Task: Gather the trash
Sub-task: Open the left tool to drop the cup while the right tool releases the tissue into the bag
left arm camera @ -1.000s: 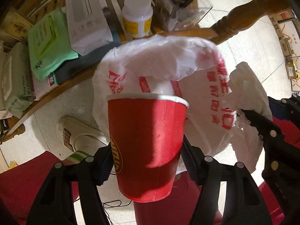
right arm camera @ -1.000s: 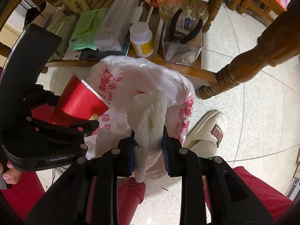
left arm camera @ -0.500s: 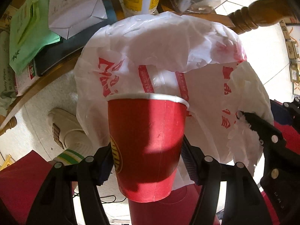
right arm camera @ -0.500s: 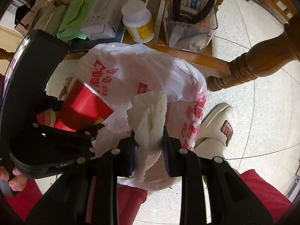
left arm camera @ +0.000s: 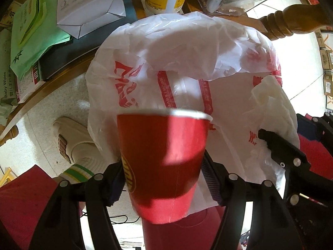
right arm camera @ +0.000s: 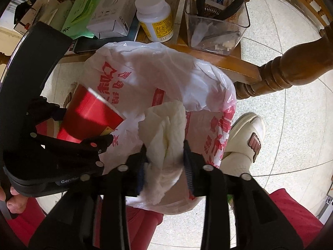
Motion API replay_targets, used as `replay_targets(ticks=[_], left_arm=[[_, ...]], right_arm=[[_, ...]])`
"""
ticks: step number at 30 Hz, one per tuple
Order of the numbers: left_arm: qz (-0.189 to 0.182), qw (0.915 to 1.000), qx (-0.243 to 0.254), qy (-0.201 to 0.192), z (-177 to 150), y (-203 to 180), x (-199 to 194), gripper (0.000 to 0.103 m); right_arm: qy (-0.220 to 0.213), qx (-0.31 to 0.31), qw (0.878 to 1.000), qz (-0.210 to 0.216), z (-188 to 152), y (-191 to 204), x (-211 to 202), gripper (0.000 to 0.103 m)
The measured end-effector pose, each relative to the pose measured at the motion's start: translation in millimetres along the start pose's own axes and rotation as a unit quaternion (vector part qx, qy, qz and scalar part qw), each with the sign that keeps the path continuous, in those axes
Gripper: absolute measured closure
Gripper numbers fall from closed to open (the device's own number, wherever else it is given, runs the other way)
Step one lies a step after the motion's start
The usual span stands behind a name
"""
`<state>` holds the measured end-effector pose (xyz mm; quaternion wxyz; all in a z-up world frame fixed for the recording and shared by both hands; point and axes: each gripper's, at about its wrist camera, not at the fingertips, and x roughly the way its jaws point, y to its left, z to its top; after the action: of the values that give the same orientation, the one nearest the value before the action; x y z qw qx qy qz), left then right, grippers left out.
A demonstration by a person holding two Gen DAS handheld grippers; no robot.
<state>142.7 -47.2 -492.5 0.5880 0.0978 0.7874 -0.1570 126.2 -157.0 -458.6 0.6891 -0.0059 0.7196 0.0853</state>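
Observation:
My left gripper [left arm camera: 163,179] is shut on a red paper cup [left arm camera: 164,162], held upright just in front of a white plastic bag with red print [left arm camera: 187,48]. The cup [right arm camera: 87,116] also shows at the left of the right wrist view, in the left gripper [right arm camera: 83,143]. My right gripper [right arm camera: 164,162] is shut on a crumpled white tissue [right arm camera: 166,129], held against the near side of the bag [right arm camera: 170,75]. The tissue [left arm camera: 272,102] and the right gripper's finger [left arm camera: 281,145] appear at the right of the left wrist view.
A low wooden table [right arm camera: 218,62] behind the bag carries a white pill bottle [right arm camera: 156,18], a white box [right arm camera: 116,10], a green pack [right arm camera: 83,16] and a clear container [right arm camera: 218,29]. A turned wooden leg [right arm camera: 291,70] stands right. Cream slippers [right arm camera: 247,137] rest on the tiled floor.
Both grippers have moved forward and closer to the bag and table, which now fill more of each view. The cup and tissue stay gripped.

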Motion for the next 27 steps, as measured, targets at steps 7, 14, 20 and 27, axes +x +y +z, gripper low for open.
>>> replay_targets(ticks=[7,14,20,27], left_arm=[[0.005,1.0,-0.002,0.003,0,2,0,0.033],[0.002,1.0,-0.008,0.003,1,5,-1,0.033],[0.009,0.9997,-0.02,-0.008,-1,9,-10,0.03],[0.03,0.9992,-0.017,-0.022,-6,10,-17,0.026]], right_arm=[[0.002,0.013,1.0,-0.003,0,-6,3,0.059],[0.001,0.023,1.0,0.0,1,-12,2,0.051],[-0.009,0.034,0.999,0.009,3,-21,-4,0.038],[-0.013,0.031,0.999,0.008,2,-14,-10,0.036]])
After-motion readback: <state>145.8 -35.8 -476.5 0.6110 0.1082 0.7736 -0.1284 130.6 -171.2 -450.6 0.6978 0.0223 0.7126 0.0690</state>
